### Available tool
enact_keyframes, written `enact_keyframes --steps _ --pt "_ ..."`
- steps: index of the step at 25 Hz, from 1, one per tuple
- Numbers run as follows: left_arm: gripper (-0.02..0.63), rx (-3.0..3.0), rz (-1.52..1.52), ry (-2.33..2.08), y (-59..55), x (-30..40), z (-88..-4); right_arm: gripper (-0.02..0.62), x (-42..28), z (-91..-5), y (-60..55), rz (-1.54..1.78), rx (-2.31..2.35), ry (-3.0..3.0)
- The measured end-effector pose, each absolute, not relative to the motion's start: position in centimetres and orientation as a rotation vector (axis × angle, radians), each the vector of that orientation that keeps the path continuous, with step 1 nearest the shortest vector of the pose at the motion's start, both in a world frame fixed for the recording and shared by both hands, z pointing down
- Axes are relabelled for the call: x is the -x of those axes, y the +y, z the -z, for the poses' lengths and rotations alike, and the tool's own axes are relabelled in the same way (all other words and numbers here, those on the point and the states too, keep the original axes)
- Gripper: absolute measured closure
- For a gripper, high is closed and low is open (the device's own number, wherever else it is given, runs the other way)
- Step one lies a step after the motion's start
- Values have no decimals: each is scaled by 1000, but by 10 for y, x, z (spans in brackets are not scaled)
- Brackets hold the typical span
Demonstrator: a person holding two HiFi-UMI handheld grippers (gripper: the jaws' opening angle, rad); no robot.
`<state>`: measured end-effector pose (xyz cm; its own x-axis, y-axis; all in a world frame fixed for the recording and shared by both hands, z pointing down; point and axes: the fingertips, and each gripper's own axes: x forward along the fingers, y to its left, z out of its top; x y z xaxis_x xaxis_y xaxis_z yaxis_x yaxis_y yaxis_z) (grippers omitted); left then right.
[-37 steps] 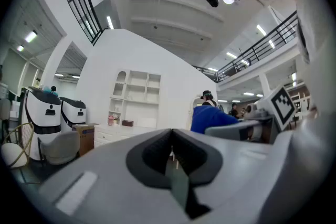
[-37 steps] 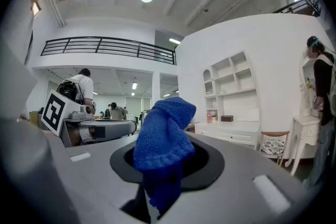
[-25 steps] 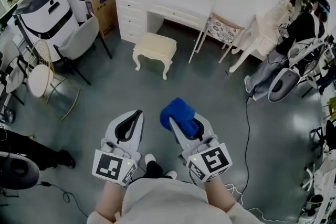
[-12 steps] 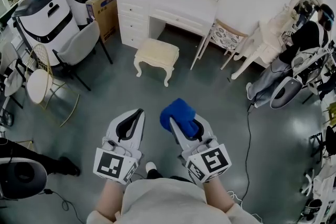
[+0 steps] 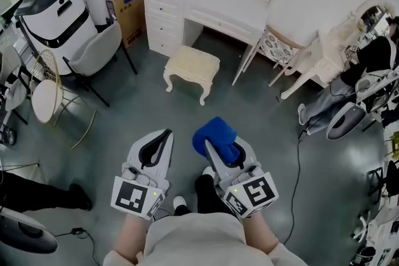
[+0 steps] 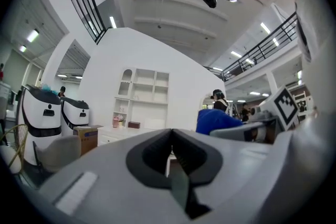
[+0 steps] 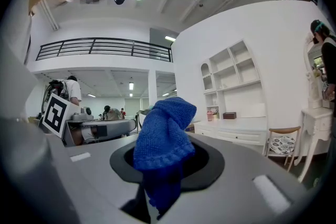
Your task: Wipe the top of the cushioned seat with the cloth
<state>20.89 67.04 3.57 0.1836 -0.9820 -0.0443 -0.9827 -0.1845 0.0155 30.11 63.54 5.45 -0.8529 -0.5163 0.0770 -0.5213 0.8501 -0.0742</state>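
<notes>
While my right gripper pinches the blue knitted cloth and my left gripper sits closed and empty, the cream cushioned stool stands well ahead; approach comes next, I judge.
</notes>
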Motion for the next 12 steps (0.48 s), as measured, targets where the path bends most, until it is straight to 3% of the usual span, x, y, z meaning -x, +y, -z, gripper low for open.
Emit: enact_keyframes --steps 12 --pt "607 2346 -65 2081 550 -193 -35 469 -285 -53 513 -133 -735 -2975"
